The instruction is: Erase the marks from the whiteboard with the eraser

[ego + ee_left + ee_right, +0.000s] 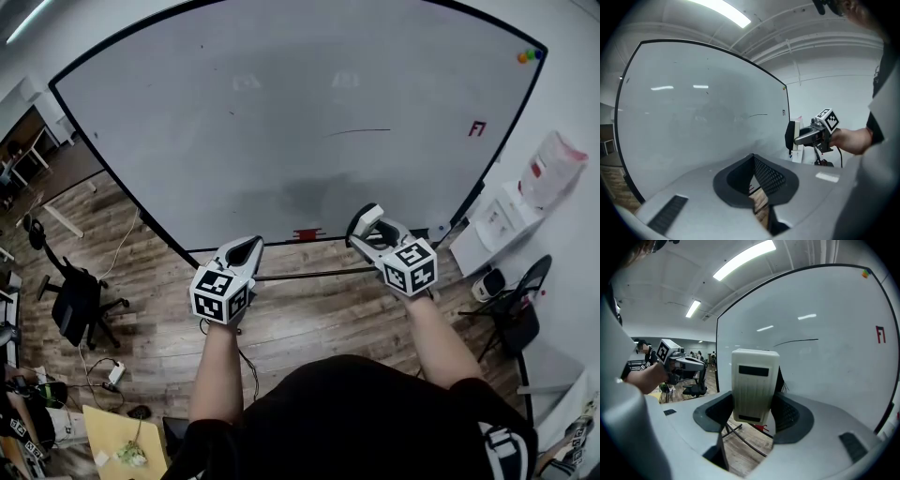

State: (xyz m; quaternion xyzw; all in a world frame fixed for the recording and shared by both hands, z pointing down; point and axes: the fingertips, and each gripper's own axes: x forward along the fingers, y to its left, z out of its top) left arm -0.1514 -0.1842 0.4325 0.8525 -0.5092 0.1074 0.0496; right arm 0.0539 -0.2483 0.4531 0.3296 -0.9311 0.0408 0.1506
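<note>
Wood-plank floor (300,319) runs under a big black-framed whiteboard (281,112) that fills the upper half of the head view. Most of the board is bare. A thin black line (356,132) sits right of centre, a small red mark (477,128) lies near the right edge, and coloured magnets (531,55) cluster in the upper right corner.

The right gripper (367,223) is clamped on the white eraser (753,383), held upright low in front of the board, below the black line. I can't tell whether its dark face touches the surface.

The left gripper (246,248) hangs at lower centre-left, jaws drawn together on nothing, well apart from the right one.

An office chair (75,302) stands at the left edge of the frame and a water dispenser (551,169) at the right, both off to the sides of the board.
</note>
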